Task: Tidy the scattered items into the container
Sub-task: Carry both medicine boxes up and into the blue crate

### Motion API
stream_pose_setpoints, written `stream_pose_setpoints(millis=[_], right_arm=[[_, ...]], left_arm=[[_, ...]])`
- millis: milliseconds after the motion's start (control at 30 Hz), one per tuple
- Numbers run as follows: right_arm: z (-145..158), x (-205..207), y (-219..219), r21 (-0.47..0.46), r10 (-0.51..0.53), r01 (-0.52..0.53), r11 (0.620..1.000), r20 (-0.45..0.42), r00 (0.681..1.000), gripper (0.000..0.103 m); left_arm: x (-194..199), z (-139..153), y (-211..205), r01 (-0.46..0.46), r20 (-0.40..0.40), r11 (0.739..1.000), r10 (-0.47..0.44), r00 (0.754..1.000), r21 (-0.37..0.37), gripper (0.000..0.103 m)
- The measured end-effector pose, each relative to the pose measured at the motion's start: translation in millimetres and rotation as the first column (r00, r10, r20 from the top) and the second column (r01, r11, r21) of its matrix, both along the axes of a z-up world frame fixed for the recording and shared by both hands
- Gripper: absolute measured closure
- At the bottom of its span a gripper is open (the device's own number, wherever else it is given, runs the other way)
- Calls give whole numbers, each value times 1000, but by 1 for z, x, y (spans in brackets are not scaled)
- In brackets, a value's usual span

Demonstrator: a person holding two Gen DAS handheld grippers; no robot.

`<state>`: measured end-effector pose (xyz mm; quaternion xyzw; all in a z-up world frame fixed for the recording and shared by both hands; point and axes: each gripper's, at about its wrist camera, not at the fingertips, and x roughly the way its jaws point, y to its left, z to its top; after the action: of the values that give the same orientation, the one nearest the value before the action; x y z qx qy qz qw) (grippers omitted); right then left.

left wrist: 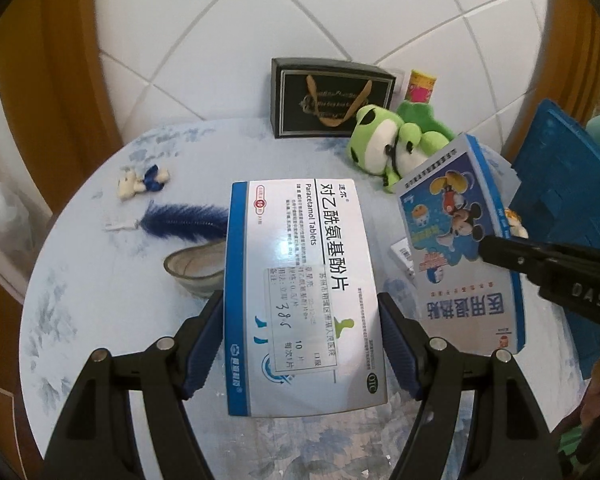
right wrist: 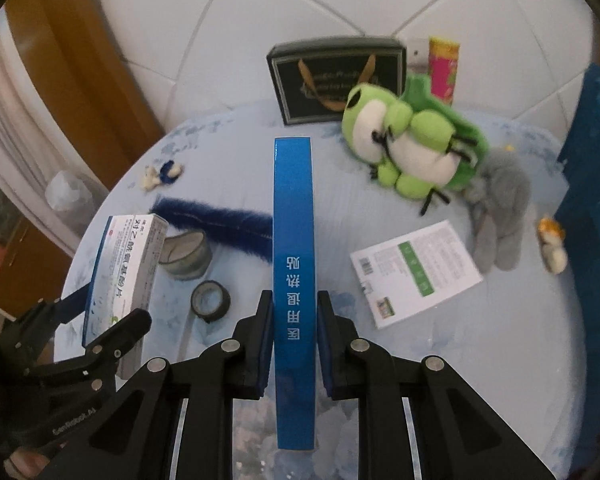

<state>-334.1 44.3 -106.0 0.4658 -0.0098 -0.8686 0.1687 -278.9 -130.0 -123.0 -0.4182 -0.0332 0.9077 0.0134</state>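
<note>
**A:** What's over on the left of the table?

**B:** Far left, a small white-and-blue plush figure (right wrist: 162, 174) lies on the round table with its pale blue patterned cloth (right wrist: 480, 360). Nearer than that is a long dark blue feathery strip (left wrist: 184, 220), and just beside it a shallow clear glass bowl (left wrist: 196, 270). A roll of black tape (right wrist: 211, 299) lies flat, nearer than the bowl.

**A:** And your left gripper?

**B:** My left gripper (left wrist: 302, 344) is clamped across the width of a flat white paracetamol tablet box with blue edging (left wrist: 300, 280). The pads press on both long sides, and I hold it above the cloth, face up.

**A:** The right one?

**B:** My right gripper (right wrist: 293, 344) pinches a thin blue cartoon-printed box (right wrist: 294, 280) by its faces, the blue spine towards my camera. It is also clear of the table.

**A:** What's behind them?

**B:** A black gift bag with tan handles (left wrist: 332, 98) stands at the far edge against the white tiled wall. To its right leans a green-and-white frog plush (right wrist: 408, 148), with a pink and yellow canister (right wrist: 443, 68) behind it.

**A:** Further right?

**B:** A white printed card with a green stripe (right wrist: 416, 272) lies flat, a grey plush toy (right wrist: 500, 216) sits near the frog, and a small orange-and-white figure (right wrist: 553, 246) lies just beside the blue plastic container (right wrist: 592, 184) at the right edge.
</note>
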Motion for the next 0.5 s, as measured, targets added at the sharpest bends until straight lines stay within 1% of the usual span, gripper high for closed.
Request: stream_pose_setpoints(millis=[200,300,400,500], right_arm=[[29,31,29,-1,-60,60,998,-68,996,83],[54,49,57,-22,-103,101,995,-125,987,83],[82,67,92,-51,-152,145,988,-185,971,83],[115,85,138,-83,-216,202,976,-251,944,83]], left_arm=[[5,14,19,58,-34,998,-57,998,8,31],[5,28,40,98,-62,995,-97,993,5,31],[1,50,70,144,-92,990,-144,985,-2,31],[-4,83,115,204,-151,979,-202,968,-5,31]])
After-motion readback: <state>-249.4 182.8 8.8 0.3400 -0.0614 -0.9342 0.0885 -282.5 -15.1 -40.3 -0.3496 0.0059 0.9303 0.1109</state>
